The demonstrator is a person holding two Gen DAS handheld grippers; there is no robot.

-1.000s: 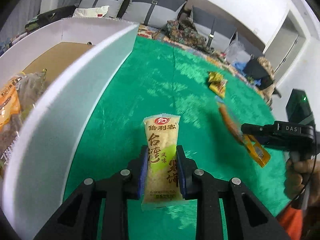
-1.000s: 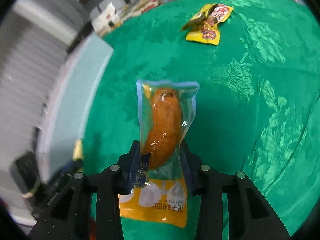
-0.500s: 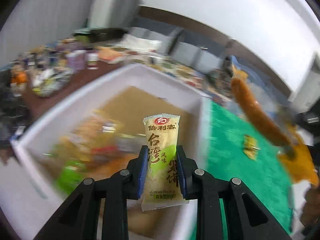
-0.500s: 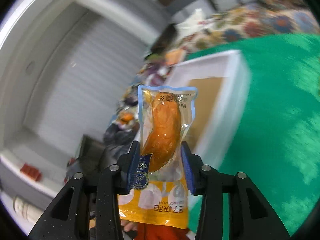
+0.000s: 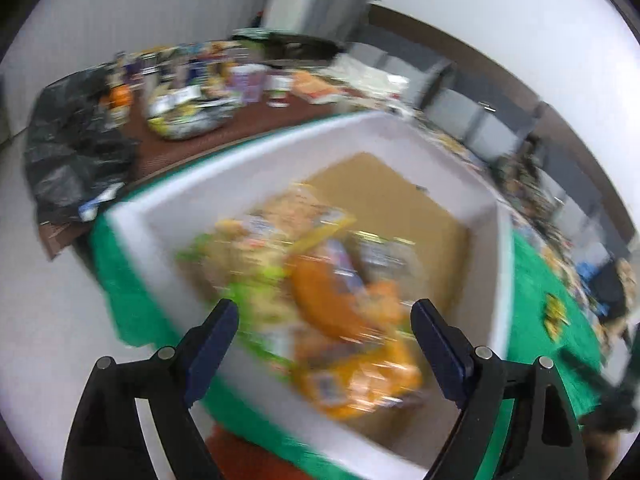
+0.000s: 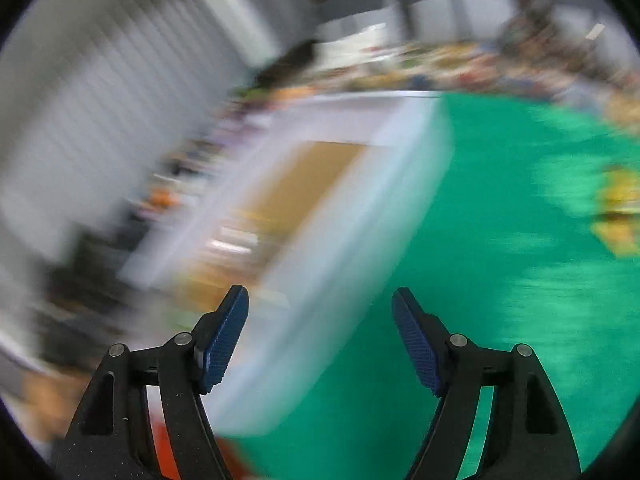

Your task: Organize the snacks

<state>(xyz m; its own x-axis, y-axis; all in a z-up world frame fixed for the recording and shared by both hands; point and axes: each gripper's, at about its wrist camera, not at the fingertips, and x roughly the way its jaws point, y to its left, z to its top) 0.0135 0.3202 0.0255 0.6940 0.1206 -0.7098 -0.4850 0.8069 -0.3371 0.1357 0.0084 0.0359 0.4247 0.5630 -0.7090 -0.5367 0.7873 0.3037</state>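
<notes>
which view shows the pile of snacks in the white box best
The left wrist view. It looks down into the white box, so the pile of snacks fills the middle, though blurred. The right wrist view catches the box from the side, smeared by motion, with only streaks of the pile showing.

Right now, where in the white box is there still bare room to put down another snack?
The far half of the white box is free: bare brown floor bordered by the far white walls. The near half is crowded with a blurred pile of snack packets. Outside, the green cloth right of the box is mostly bare.
</notes>
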